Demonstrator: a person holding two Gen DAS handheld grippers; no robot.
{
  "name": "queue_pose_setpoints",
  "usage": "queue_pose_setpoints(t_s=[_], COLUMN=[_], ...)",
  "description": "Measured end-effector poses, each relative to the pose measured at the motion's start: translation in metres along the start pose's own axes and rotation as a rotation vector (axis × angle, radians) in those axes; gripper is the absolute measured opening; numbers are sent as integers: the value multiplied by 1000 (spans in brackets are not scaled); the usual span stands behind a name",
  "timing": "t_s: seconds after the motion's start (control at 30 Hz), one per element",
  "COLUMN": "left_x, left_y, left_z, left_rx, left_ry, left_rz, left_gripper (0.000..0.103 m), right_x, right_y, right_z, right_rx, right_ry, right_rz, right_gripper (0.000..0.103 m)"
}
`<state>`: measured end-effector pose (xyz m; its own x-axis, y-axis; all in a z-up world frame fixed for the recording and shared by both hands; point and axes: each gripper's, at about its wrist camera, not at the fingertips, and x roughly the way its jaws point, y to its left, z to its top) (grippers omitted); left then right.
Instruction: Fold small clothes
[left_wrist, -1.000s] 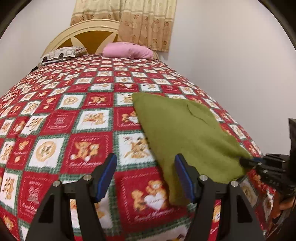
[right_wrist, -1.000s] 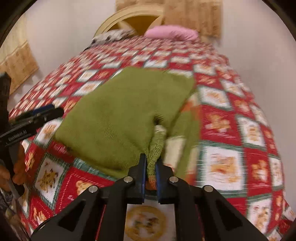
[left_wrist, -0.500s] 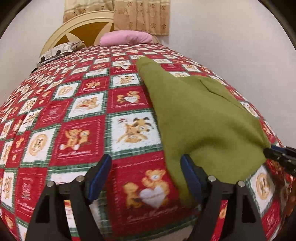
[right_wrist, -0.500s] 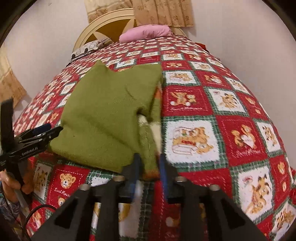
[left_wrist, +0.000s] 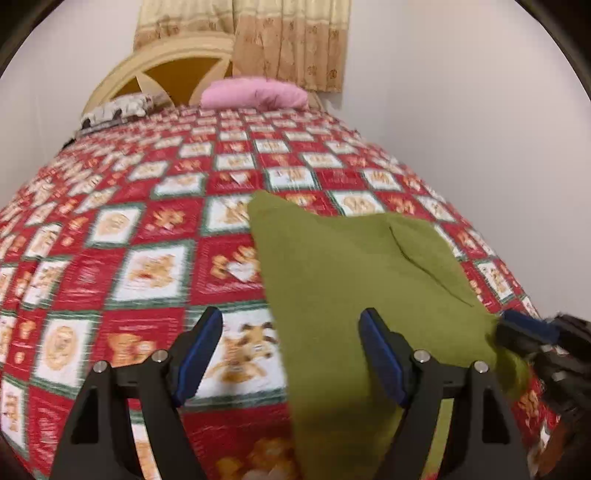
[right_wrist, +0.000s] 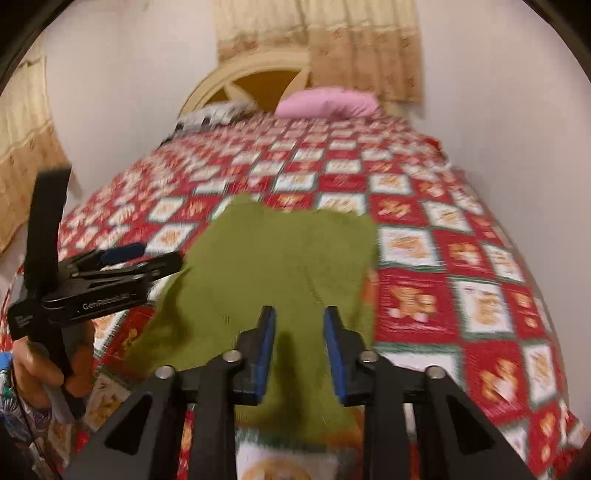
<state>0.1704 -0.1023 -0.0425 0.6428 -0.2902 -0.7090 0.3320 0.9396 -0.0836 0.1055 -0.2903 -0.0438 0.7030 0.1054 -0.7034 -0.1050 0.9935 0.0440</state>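
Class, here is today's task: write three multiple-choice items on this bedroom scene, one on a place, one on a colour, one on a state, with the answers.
1. Where is the pink pillow?
A. At the head of the bed, by the headboard
B. On the floor
C. On top of the garment

2. What colour is the garment?
A. Blue
B. Green
C. White

3. How is the garment lying?
A. Hung on a hanger
B. Spread on the quilt
C. Rolled into a tight ball

Answers: 1 A, it sits against the headboard; 2 B, the knit is olive green; 3 B, it lies spread over the patterned squares.
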Motion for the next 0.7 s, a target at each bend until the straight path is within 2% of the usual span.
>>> queue_pose_setpoints(t_s=[0.07,0.2,0.27,0.33,0.4,0.43,0.5,0.53,0.63,0.7], left_x=[16,29,31,29,21,16,15,19,41,63], left_y=[-3,6,12,17,23,28,36,39,42,42], left_z=[-7,-13,-10,-6,0,5,15,21,31,28], left_rx=[6,-45,-80,-89,-85,-97,-143,-167,-228,-270], left_ry=[31,52,80,99,90,74,55,60,107,170], left_rz=[13,-17,-44,-77,-116,-132,-159,-178,-249,-276], left_gripper=[82,101,102,101,100,100,100,100,99,85], right_x=[24,40,40,32,12,5,-4,-3,18,40], right_y=[-10,-47,-51,-60,-78,-87,-103,-109,-113,-109], right_z=[-6,-12,-9,-8,-6,-6,-4,-1,13,19], right_rx=[-4,136,148,195,298,339,410,431,411,361], right_ry=[47,39,42,34,-12,-41,-88,-96,-47,10], right_rz=[-82,-94,-123,-67,6,27,90,113,152,200], right_gripper=[0,0,1,7,25,30,59,63,64,64])
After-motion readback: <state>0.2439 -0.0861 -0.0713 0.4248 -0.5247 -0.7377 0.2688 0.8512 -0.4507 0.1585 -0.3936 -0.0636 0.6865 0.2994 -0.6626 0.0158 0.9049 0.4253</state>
